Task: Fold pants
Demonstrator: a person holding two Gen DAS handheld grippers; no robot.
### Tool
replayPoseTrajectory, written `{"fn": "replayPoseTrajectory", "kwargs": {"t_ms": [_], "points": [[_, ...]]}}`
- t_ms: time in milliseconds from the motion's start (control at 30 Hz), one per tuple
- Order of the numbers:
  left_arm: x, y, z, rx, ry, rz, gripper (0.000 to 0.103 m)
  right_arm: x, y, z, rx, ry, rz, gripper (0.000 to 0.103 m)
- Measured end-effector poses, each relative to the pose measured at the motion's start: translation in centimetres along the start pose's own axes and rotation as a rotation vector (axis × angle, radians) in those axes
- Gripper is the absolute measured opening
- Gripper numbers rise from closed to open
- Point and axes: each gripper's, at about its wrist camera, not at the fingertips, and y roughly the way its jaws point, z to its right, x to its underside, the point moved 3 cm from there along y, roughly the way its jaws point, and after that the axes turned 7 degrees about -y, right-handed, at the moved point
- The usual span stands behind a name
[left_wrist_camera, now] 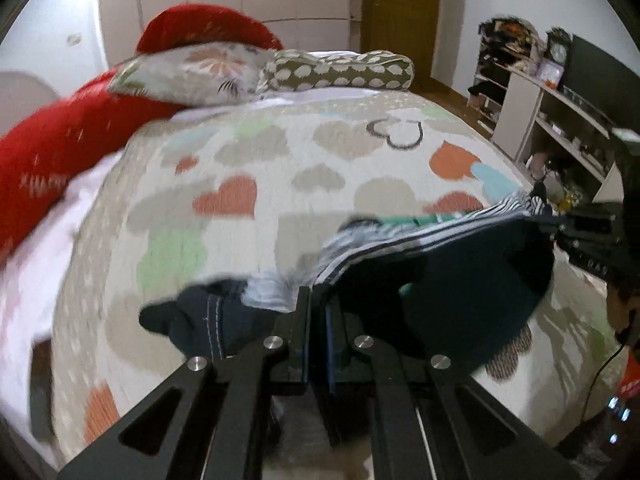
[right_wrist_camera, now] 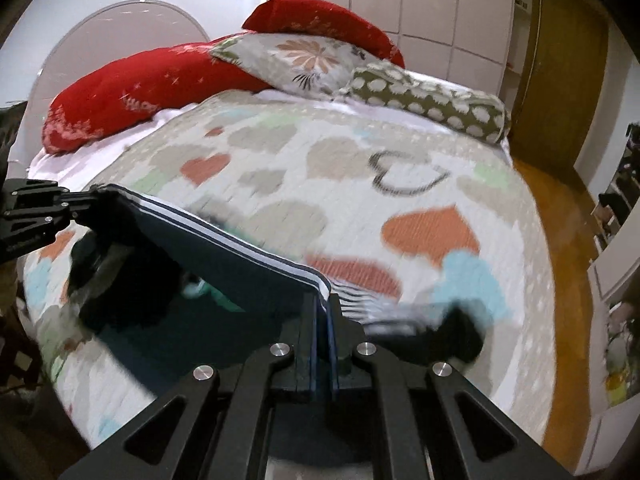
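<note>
Pants [left_wrist_camera: 448,276], one dark navy pair with a white-striped waistband, hang stretched between two grippers above the bed [left_wrist_camera: 280,152]. The left gripper [left_wrist_camera: 318,300] has its fingers pressed together on the waistband at 6 o'clock in its own view, and the band runs from there up toward 3 o'clock, where the right gripper [left_wrist_camera: 560,226] pinches the other end. In the right wrist view the right gripper [right_wrist_camera: 322,304] is likewise clamped on the striped edge at 6 o'clock, and the band climbs toward 9 o'clock to the left gripper [right_wrist_camera: 80,204], whose fingers are closed on the fabric. Dark cloth sags below the taut band on both sides, and a bit of teal shows under it; motion blur hides how the legs lie. One quilt [right_wrist_camera: 304,168] with hearts covers the bed. Three cushions sit at 12 o'clock: one long red bolster [right_wrist_camera: 132,88], one floral pillow [right_wrist_camera: 296,60], one olive dotted roll [right_wrist_camera: 432,100]. One rounded headboard [right_wrist_camera: 100,24] stands at 10 o'clock. The quilt lies flat and bare from the pants up to the cushions. Its right edge curves down to a wood floor [right_wrist_camera: 560,216] at 3 o'clock, with one white shelf unit [left_wrist_camera: 552,120] beyond it and one brown door [right_wrist_camera: 560,72] at 1 o'clock.
</note>
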Motion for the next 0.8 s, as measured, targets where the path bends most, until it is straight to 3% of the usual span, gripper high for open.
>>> {"fn": "replayPoseTrajectory", "kwargs": {"t_ms": [133,200,267,333,500,600,667,733,800], "points": [[4.8,0.5,-0.4,-0.050,-0.049,-0.043,0.009,4.2,0.3,-2.3,-0.029,0.005,-0.039,0.006],[6.8,0.9,-0.8,-0.069,-0.056,-0.092,0.010,6.1,1.0,-3.0,-0.021,0.005,-0.070,0.012],[7.8,0.5,-1.2,-0.055,-0.049,-0.120,0.011,7.8,0.9,-3.0,-0.008,0.023,-0.088,0.025],[8.4,-0.6,-1.9,-0.070,-0.029,-0.118,0.013,8.6,0.1,-2.5,-0.006,0.053,-0.079,0.028],[7.3,-3.6,-5.1,-0.012,-0.143,-0.083,0.022,9.9,-3.3,0.8,0.060,0.155,-0.042,0.040],[4.5,-3.9,-6.6,0.017,-0.234,-0.031,0.032,9.5,-4.4,3.4,0.087,0.247,-0.001,0.054],[2.8,-3.1,-6.5,-0.016,-0.233,0.002,0.033,8.7,-4.2,5.2,0.097,0.319,0.025,0.063],[1.3,-1.3,-6.3,-0.051,-0.216,0.032,0.036,8.2,-3.3,6.9,0.099,0.396,0.049,0.064],[1.1,1.7,-6.3,-0.167,-0.187,0.004,0.038,8.0,-1.6,8.1,0.105,0.461,0.044,0.064]]}}
